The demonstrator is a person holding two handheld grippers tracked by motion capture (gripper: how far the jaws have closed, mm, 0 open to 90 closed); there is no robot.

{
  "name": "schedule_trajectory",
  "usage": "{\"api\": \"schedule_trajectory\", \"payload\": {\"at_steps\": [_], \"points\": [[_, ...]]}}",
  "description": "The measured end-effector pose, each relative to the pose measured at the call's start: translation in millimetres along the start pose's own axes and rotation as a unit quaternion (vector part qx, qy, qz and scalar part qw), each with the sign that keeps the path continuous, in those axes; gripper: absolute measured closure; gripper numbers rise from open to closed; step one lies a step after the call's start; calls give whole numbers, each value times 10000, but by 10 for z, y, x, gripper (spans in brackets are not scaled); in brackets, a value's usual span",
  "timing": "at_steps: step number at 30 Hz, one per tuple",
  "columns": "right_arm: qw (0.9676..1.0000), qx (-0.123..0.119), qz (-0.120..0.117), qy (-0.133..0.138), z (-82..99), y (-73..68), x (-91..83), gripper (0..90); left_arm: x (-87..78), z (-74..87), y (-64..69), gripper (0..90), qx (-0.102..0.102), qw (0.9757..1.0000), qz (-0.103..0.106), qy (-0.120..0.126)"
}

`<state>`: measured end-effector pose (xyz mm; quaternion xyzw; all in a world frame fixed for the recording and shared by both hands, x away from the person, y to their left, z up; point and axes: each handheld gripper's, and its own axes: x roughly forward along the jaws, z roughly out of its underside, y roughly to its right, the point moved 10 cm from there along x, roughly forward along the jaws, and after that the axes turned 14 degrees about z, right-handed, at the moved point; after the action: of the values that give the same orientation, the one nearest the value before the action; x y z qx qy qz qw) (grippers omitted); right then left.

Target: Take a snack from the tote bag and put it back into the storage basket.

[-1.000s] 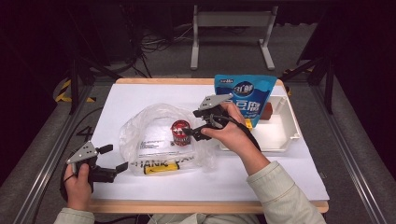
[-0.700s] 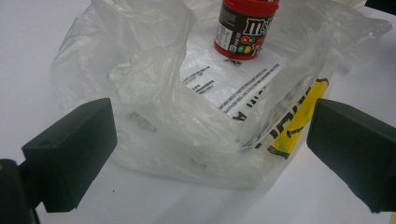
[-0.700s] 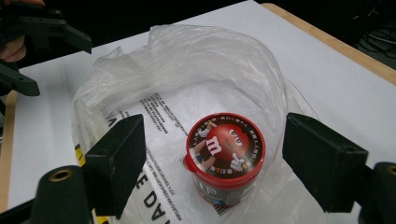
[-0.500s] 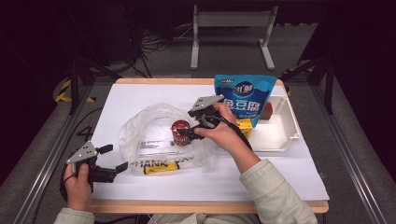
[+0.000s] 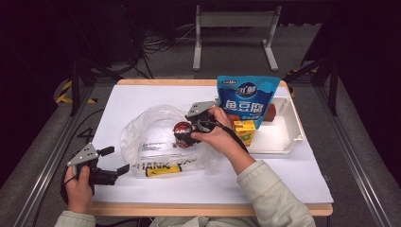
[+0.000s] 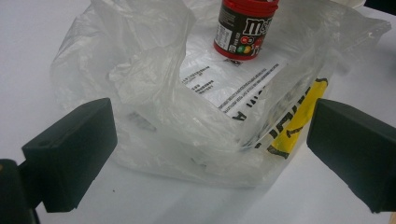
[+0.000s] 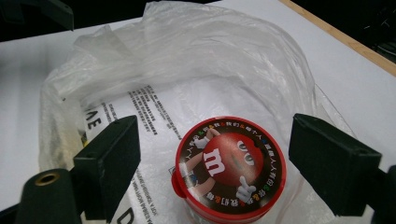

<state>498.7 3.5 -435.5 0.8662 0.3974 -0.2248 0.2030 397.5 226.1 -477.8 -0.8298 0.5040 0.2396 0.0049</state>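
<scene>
**Sweets jar stands upright in the clear bag, between wide jaws**

The sweets jar [image 7: 229, 166] is a short round tub with a red lid. The lid carries a cartoon red sweet with a white "m", white gloved hands and a ring of small coloured characters round the edge. Seen from the left tool's camera, its side [image 6: 243, 27] is dark with the brand letters in white and a red band at the base. It stands upright on the printed lower sheet of the plastic bag [image 5: 156, 137], near the bag's right-hand end in the high view.

The bag is thin, clear and crumpled, with black small print, large letters and a yellow patch [image 6: 296, 122] along one edge. It lies on the white bench [image 5: 293, 175], left of a white tray [image 5: 288, 137] holding a blue pouch [image 5: 246, 97] and a yellow carton [image 5: 245, 131].

The right tool [image 7: 215, 163] hangs over the jar with its jaws spread wide on either side of the lid, having just been opening; the pads stand clear of the jar. The left tool [image 5: 113, 161] rests at the bench's near left corner, jaws apart and empty, facing the bag's crumpled edge.
</scene>
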Motion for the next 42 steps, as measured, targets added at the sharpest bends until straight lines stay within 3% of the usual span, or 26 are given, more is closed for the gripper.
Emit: {"api": "schedule_trajectory", "payload": {"at_steps": [17, 31, 42], "points": [[9983, -48, 131, -557, 285, 28, 311, 163, -6, 3, -2, 23, -10, 10000, 0, -2], [9957, -102, 151, -911, 414, -12, 435, 158, -7, 4, -2, 24, -15, 10000, 7, -5], [9935, -229, 196, -1101, 450, -16, 471, 209, -6, 5, -4, 23, -21, 10000, 5, -7]]}}
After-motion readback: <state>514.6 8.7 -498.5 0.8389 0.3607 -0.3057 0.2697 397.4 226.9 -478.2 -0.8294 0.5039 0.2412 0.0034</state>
